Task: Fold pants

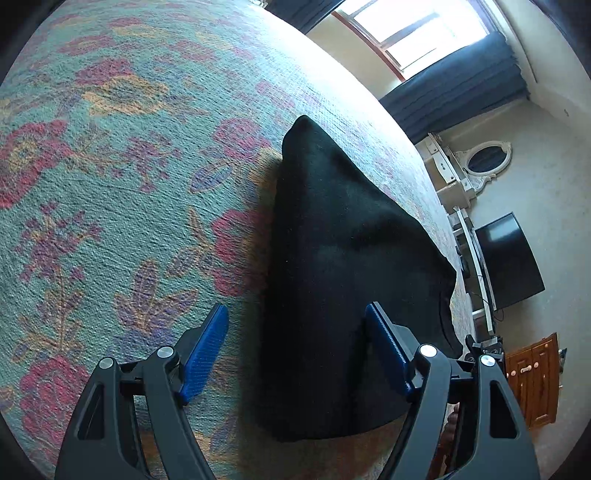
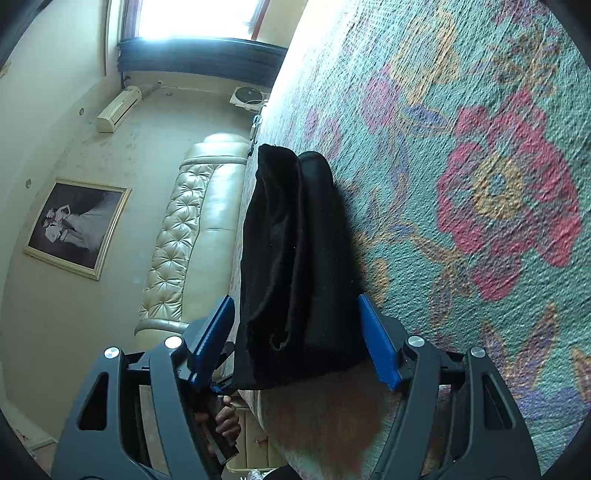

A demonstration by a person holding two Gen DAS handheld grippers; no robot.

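The black pants (image 1: pixel 332 258) lie folded into a compact bundle on a floral bedspread (image 1: pixel 110 184). In the left wrist view my left gripper (image 1: pixel 297 325) is open, its blue pads straddling the near end of the bundle without closing on it. In the right wrist view the pants (image 2: pixel 295 251) show stacked folded layers. My right gripper (image 2: pixel 295 317) is open too, its pads either side of the bundle's near end.
The bundle lies near the bed's edge. Beyond it are a padded cream headboard (image 2: pixel 195 229), a framed picture (image 2: pixel 77 229), a television (image 1: pixel 509 258), a wooden cabinet (image 1: pixel 532 380) and a curtained window (image 1: pixel 424 33). A hand (image 2: pixel 221 424) holds the other gripper below the bed edge.
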